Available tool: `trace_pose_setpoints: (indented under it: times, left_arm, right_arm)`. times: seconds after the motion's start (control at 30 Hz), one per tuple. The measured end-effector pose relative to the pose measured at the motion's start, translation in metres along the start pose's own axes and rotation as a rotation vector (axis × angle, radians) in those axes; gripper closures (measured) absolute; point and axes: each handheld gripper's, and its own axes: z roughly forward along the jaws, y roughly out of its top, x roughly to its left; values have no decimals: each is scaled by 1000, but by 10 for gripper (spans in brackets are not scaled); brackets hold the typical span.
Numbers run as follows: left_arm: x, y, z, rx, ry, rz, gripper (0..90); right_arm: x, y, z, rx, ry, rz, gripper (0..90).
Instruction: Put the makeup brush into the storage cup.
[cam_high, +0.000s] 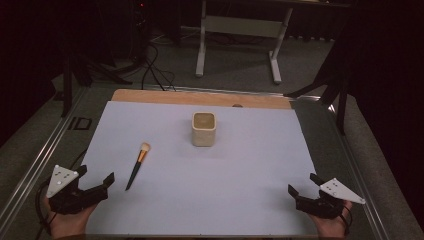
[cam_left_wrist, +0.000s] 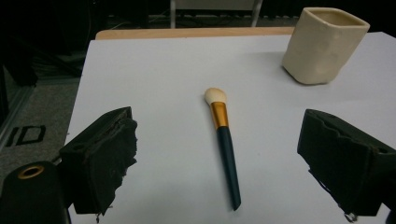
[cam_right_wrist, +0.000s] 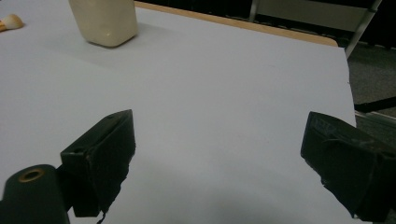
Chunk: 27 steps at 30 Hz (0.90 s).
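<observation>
Teal-handled brush (cam_left_wrist: 223, 140) lies flat on the white sheet (cam_high: 225, 200), just ahead of the left gripper (cam_high: 95, 181), cup (cam_high: 204, 128) farther off. Left and right gripper (cam_high: 301, 186): jaws wide, empty. Best grip: mid-handle, jaws squared across it; no legible markings.

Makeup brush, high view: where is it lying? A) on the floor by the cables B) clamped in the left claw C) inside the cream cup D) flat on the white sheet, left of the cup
D: the makeup brush lies flat on the white sheet, left of the cream cup, untouched ahead of the open left claw.
</observation>
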Motion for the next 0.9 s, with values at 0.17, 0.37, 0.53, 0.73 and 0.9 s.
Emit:
trace_pose_setpoints:
  times: [0.17, 0.37, 0.53, 0.73, 0.9]
  left_arm:
    - [-2, 5, 4, 4, -4, 10, 117]
    - [-3, 12, 9, 9, -5, 23, 117]
    - [-3, 20, 12, 6, -5, 36, 117]
    - [-3, 30, 15, 7, -1, 51, 118]
    - [-6, 37, 19, 9, -2, 64, 119]
  right_arm:
    - [-1, 0, 0, 0, 0, 2, 97]
    - [-1, 0, 0, -2, 0, 3, 97]
    - [-1, 0, 0, -1, 1, 4, 97]
    - [-1, 0, 0, -3, 2, 6, 97]
    - [-1, 0, 0, -5, 2, 6, 97]
